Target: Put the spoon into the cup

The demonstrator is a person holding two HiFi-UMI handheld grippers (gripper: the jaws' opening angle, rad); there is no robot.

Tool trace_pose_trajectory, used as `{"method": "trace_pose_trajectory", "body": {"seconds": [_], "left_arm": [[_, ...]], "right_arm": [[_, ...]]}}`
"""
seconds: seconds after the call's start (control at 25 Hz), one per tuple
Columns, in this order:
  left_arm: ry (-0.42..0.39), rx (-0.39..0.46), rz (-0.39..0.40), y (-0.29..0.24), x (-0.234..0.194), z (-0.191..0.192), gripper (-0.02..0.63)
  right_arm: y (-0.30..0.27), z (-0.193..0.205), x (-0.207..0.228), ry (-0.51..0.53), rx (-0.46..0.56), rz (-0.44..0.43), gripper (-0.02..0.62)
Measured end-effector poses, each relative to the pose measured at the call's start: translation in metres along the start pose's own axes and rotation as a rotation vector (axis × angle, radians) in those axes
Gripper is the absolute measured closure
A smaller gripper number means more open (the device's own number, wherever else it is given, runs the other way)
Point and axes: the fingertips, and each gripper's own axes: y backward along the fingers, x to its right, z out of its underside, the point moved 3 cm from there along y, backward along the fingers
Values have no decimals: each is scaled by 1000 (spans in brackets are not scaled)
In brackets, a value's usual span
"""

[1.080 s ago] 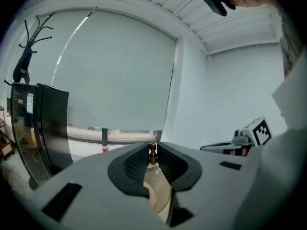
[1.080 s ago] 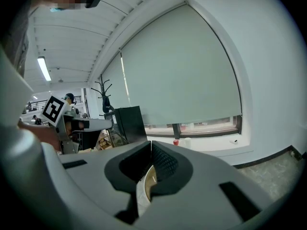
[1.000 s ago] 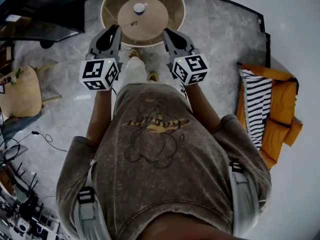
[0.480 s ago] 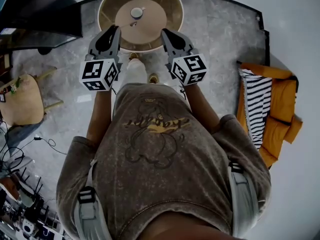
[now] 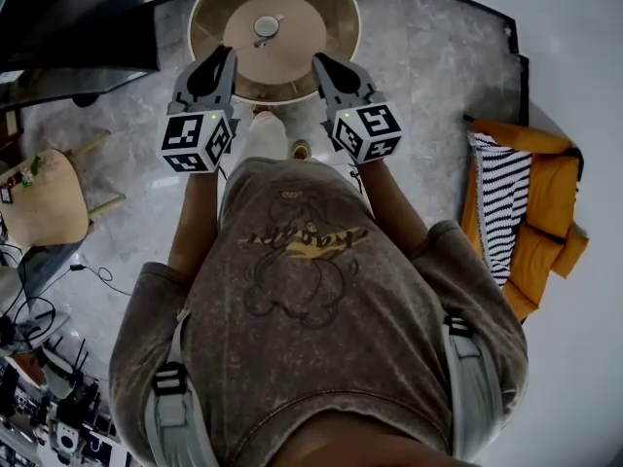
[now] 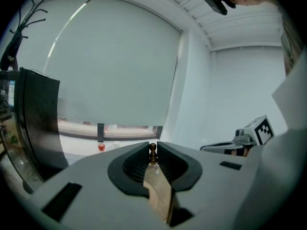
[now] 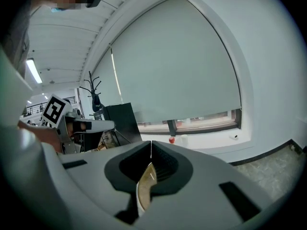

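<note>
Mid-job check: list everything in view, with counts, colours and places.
table: one, round, tan, top centre
cup: one, pale, table centre
spoon: too small to make out
chair: one, tan, left
cushions: orange, right
striped cloth: one, black-and-white, over the cushions
cabinet: one, dark, top left
cables: dark, floor lower left
shirt: brown, person's
left gripper: grey, jaws slightly apart, empty
right gripper: grey, jaws together, empty

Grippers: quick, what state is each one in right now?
Left gripper: jaws a narrow slit apart, gripping nothing.
Right gripper: jaws closed tip to tip, empty.
</note>
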Motion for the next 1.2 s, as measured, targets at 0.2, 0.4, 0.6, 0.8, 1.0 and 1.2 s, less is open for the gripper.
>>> {"method": "trace_pose_trajectory", "body": {"seconds": [0.2,0.4,0.6,0.8,1.0,1.2], "left_arm": [[-7,-26,7,-23,-10,7,545],[0,-47,9,-41,-20,14,545],[6,-69,12,-59,-28,19,545],[17,-86,15,-77,-37,24,545],[32,-107,22,-96,-51,33,545],[41,-125,30,-117,-65,37,545]], "right_arm": [[-21,5,9,-11,-17,-3,577],[-37,6,19,-21,-26,1,577],[-49,6,31,-32,-36,10,577],[-64,10,41,-44,-49,19,577],[-87,15,50,-58,-66,25,577],[-109,16,58,-69,-76,31,577]]}}
